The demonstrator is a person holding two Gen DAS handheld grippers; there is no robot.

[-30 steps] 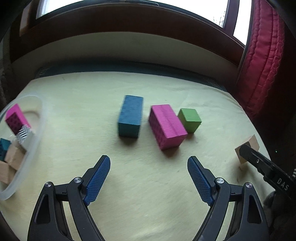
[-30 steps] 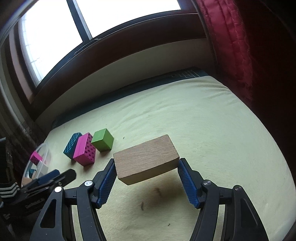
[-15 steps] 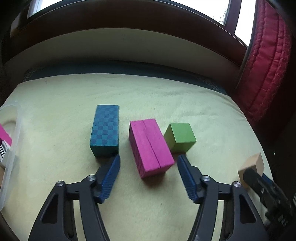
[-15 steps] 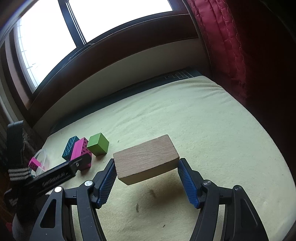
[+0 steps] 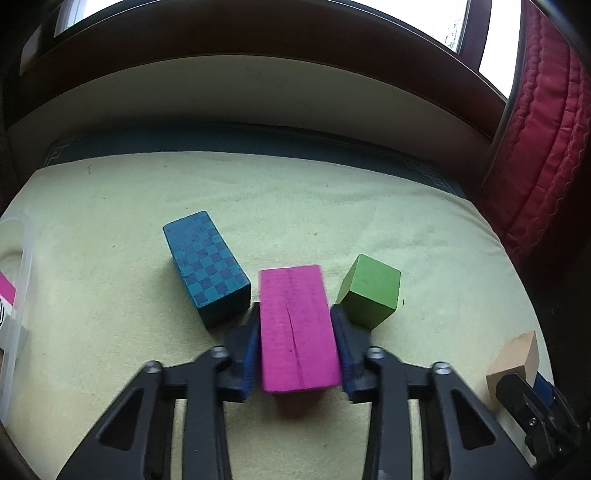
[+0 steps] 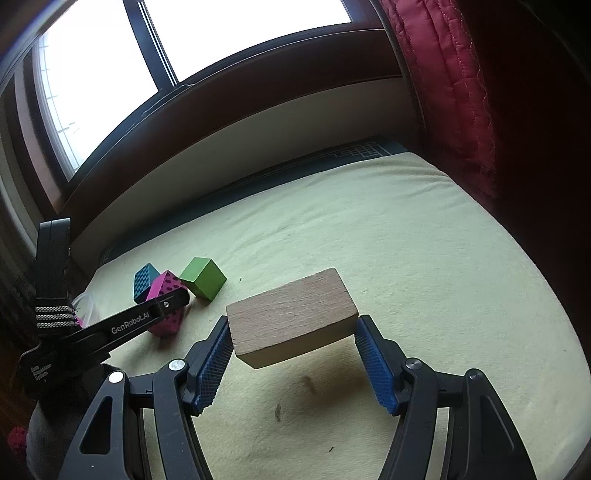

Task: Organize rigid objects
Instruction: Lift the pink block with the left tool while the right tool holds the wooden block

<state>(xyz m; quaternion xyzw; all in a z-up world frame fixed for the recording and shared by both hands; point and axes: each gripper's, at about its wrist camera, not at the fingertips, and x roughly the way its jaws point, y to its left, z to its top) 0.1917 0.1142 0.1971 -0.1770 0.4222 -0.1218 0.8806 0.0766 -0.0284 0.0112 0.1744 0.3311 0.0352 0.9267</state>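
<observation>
Across a pale yellow cloth (image 5: 110,295) spread below a window (image 6: 240,33) and beside a red quilted curtain (image 5: 546,147), painted wooden blocks lie grouped. At the left edge, a clear plastic container (image 5: 14,295) holds more blocks. The left gripper (image 5: 295,350) is clamped on the long sides of a magenta block (image 5: 297,332), its near end slightly off the cloth. The right gripper (image 6: 295,354) holds a plain wooden block (image 6: 291,314) above the cloth, pads pressed to both ends. A blue checkered block (image 5: 207,269) lies just left of the magenta one, angled. A green cube (image 5: 371,291) sits tilted just to its right, touching the left gripper's finger.
</observation>
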